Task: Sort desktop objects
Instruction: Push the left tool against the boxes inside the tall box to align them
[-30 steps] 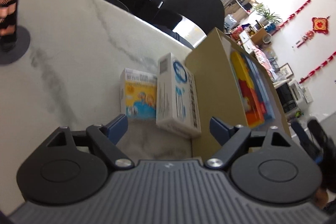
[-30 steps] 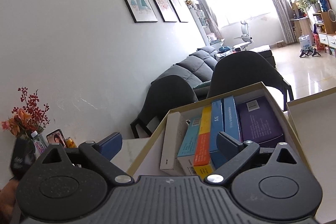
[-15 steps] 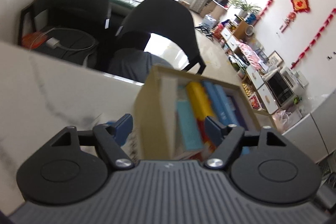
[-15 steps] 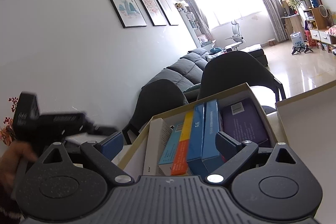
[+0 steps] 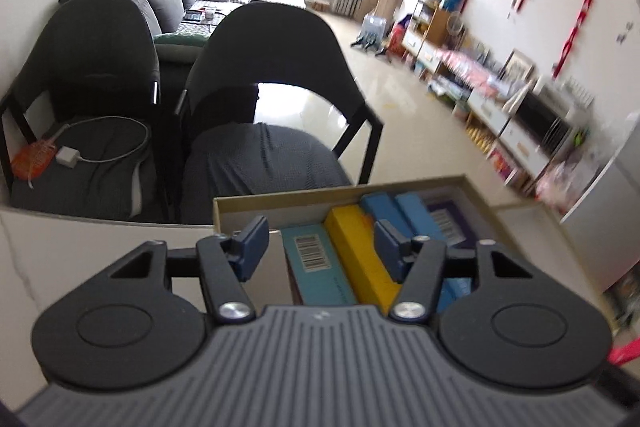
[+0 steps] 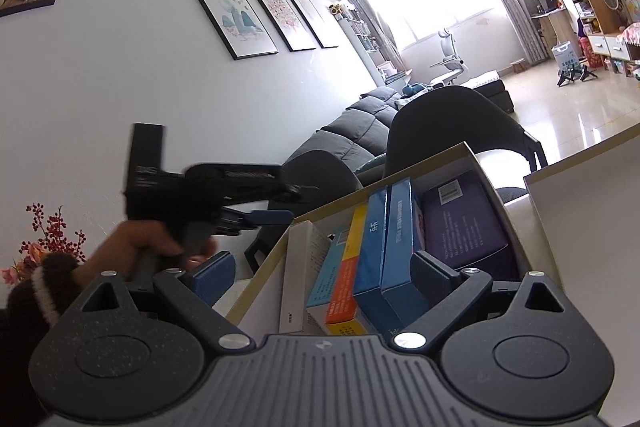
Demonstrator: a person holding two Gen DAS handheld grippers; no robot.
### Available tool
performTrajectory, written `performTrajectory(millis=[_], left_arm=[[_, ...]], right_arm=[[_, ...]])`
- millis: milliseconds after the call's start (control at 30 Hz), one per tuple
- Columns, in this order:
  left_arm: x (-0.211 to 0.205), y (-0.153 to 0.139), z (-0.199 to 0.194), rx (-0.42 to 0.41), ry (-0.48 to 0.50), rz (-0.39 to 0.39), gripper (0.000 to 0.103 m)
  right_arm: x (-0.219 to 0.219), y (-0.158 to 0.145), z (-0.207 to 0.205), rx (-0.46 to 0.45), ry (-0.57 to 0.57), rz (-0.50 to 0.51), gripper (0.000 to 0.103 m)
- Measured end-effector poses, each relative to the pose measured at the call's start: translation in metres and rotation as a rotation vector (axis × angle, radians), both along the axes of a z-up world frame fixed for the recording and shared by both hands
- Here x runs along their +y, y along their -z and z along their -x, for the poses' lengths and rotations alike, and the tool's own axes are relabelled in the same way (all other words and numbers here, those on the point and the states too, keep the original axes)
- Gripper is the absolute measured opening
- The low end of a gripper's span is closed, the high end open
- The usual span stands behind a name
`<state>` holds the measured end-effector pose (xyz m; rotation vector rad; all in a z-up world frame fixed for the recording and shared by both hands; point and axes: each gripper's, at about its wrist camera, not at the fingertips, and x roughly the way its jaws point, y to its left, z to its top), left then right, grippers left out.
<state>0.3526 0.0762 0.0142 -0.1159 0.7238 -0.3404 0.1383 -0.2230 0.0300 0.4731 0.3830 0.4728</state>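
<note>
Both the left tongs (image 5: 318, 247) and right tongs (image 6: 322, 277) are hanging apart and empty over the cardboard tray (image 6: 432, 157) on the worktop (image 5: 80, 251), where light, stiff packets (image 6: 394, 239) are standing packed on edge, likely best pinched across their narrow sides.

Storage box (image 5: 472, 187): tan rim.
Packs between the jaws: teal pack (image 5: 316, 267), barcoded; yellow pack (image 5: 360, 251).
Beyond the jaws: blue packs (image 6: 394, 227), purple pack (image 6: 464, 223).
Gripper pads (image 5: 253, 247): navy.
</note>
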Motion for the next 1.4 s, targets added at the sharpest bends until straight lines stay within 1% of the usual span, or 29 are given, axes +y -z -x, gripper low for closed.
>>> performTrajectory(millis=[133, 367, 400, 433, 467, 500, 533, 600, 633, 667, 767, 800, 1000, 1067, 1133, 1267, 1400], left_arm=[[-0.001, 0.002, 0.0, -0.031, 0.005, -0.055, 0.058], [0.0, 0.01, 0.0, -0.023, 0.05, -0.104, 0.058], [0.0, 0.009, -0.002, -0.008, 0.056, -0.102, 0.058], [-0.008, 0.006, -0.009, 0.036, 0.063, -0.083, 0.057], [-0.011, 0.007, -0.013, 0.079, 0.065, -0.061, 0.055], [-0.011, 0.01, -0.011, 0.085, 0.055, -0.057, 0.053], [-0.011, 0.011, -0.008, 0.056, 0.046, -0.076, 0.053], [-0.01, 0.009, -0.003, -0.006, 0.022, -0.099, 0.057], [-0.008, 0.007, -0.001, -0.012, 0.012, -0.087, 0.062], [-0.005, 0.006, 0.001, -0.008, 0.011, -0.078, 0.065], [0.0, 0.0, 0.009, 0.001, 0.018, -0.069, 0.066], [-0.001, -0.001, 0.015, -0.008, 0.037, -0.094, 0.066], [-0.015, -0.004, 0.053, -0.093, 0.195, -0.327, 0.068], [-0.019, -0.006, 0.065, -0.121, 0.248, -0.405, 0.084], [-0.024, -0.007, 0.078, -0.15, 0.3, -0.482, 0.088], [-0.054, 0.001, 0.081, -0.205, 0.488, -0.727, 0.094], [-0.07, 0.012, 0.089, -0.203, 0.619, -0.881, 0.098]], right_arm=[[-0.002, -0.001, 0.002, 0.004, 0.004, -0.011, 0.095], [-0.004, 0.002, -0.001, 0.007, 0.001, -0.019, 0.095], [-0.004, 0.003, -0.002, 0.009, 0.0, -0.021, 0.095], [-0.004, 0.003, -0.002, 0.01, -0.001, -0.023, 0.095], [-0.004, 0.003, -0.003, 0.01, -0.001, -0.024, 0.095], [-0.004, 0.003, -0.003, 0.01, -0.001, -0.025, 0.095], [-0.004, 0.004, -0.003, 0.01, -0.001, -0.025, 0.095], [-0.003, 0.004, -0.003, 0.01, -0.001, -0.025, 0.095], [-0.005, 0.001, 0.0, 0.009, -0.001, -0.023, 0.095], [-0.005, 0.002, 0.0, 0.009, 0.0, -0.023, 0.095], [-0.004, 0.002, -0.001, 0.009, 0.0, -0.021, 0.095], [-0.004, 0.002, -0.001, 0.009, 0.0, -0.021, 0.095], [-0.006, 0.001, 0.0, 0.005, 0.003, -0.026, 0.095], [-0.006, 0.0, 0.0, 0.003, 0.004, -0.028, 0.095], [-0.005, 0.0, 0.0, 0.003, 0.004, -0.024, 0.095], [-0.007, 0.001, 0.003, 0.002, 0.005, -0.023, 0.095], [-0.008, 0.002, 0.003, 0.001, 0.004, -0.024, 0.095]])
